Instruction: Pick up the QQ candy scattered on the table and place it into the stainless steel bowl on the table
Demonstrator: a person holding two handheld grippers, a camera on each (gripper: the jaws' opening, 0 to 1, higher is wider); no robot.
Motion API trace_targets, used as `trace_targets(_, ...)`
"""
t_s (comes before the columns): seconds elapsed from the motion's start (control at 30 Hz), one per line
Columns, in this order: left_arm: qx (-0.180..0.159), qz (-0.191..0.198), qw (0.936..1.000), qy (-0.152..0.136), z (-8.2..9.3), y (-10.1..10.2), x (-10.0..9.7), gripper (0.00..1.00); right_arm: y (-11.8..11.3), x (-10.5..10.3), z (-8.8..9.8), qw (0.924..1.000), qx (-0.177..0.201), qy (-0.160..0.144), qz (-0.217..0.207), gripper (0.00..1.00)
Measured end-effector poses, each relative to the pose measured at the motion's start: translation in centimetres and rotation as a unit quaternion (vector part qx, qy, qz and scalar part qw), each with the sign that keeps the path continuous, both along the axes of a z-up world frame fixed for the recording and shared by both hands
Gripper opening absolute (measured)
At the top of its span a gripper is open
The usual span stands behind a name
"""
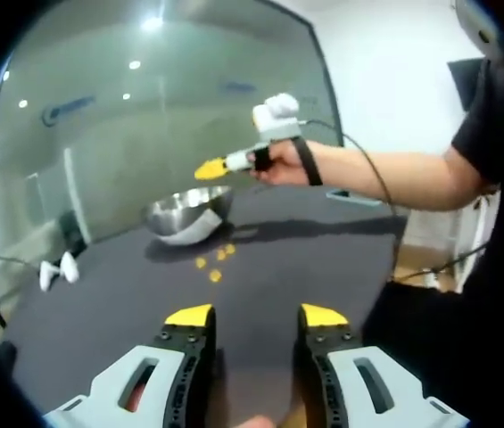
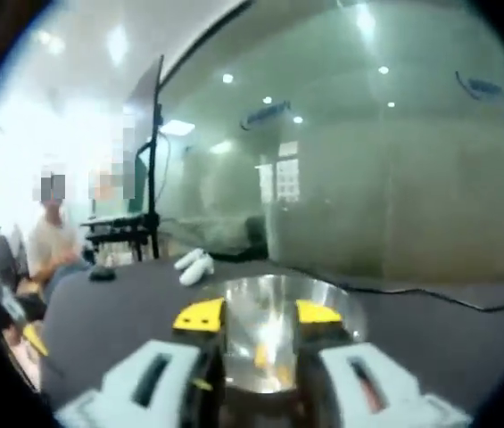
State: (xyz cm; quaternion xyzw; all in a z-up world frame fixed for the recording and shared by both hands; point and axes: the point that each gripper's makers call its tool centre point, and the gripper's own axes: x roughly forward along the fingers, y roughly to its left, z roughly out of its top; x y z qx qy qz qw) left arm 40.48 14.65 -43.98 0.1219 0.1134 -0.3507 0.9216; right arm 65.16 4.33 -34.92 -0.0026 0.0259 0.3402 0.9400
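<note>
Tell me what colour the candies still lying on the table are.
Yellow-orange candies, clearest in the left gripper view, lying on the dark table beside the bowl.

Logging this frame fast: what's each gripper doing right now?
Left gripper: open, holding nothing, above the table.
Right gripper: open over the stainless steel bowl, nothing between its jaws.

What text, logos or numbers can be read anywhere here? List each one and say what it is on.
No text can be read.
Blue logo mark on the glass wall, left gripper view: too blurred to read.
Blue mark on the glass wall at the upper right, right gripper view: too blurred to read.
The steel bowl, the candies and the table bear no lettering that can be made out.
</note>
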Motion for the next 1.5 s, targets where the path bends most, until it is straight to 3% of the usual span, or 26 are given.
trace_targets(0.2, 0.002, -0.001, 1.0, 0.002, -0.1, -0.2, 0.3, 0.38, -0.6, -0.5, -0.3, 0.9999, -0.008, 0.007, 0.001, 0.24)
trace_targets(0.37, -0.001, -0.001, 1.0, -0.004, 0.2, -0.3, 0.6, 0.38, -0.6, -2.4, 0.1, 0.9996, -0.017, -0.001, 0.021, 0.23)
trace_targets(0.47, -0.001, 0.002, 1.0, -0.002, 0.3, -0.3, 0.6, 0.39, -0.4, -4.6, 0.5, 0.9978, 0.027, 0.027, 0.054, 0.22)
trace_targets(0.57, -0.001, 0.0, 1.0, -0.002, 0.2, -0.4, 0.6, 0.39, -1.2, -5.8, 0.1, 0.9974, 0.019, 0.024, 0.065, 0.22)
trace_targets(0.7, 0.002, -0.001, 1.0, -0.003, 0.3, -0.3, 0.6, 0.39, -1.9, -8.9, -3.3, 0.9944, -0.037, 0.046, 0.088, 0.23)
trace_targets(0.83, 0.006, 0.002, 1.0, -0.002, 0.1, -0.2, 0.7, 0.39, -2.7, -10.8, -5.3, 0.9932, -0.041, 0.053, 0.095, 0.24)
trace_targets(0.93, 0.004, 0.0, 1.0, -0.003, 0.3, -0.4, 0.8, 0.39, -2.6, -12.9, -7.1, 0.9872, -0.048, 0.072, 0.134, 0.24)
trace_targets(1.07, 0.007, -0.002, 0.9999, -0.008, 0.6, -0.5, 0.9, 0.39, -2.0, -15.0, -9.9, 0.9784, -0.093, 0.077, 0.168, 0.24)
trace_targets(1.27, 0.008, 0.003, 0.9999, -0.006, 0.4, -0.3, 0.9, 0.39, 0.0, -15.6, -10.9, 0.9741, -0.099, 0.085, 0.185, 0.24)
trace_targets(1.5, 0.012, 0.007, 0.9999, -0.004, 0.2, 0.0, 0.9, 0.38, 3.3, -14.0, -11.5, 0.9726, -0.115, 0.096, 0.178, 0.23)
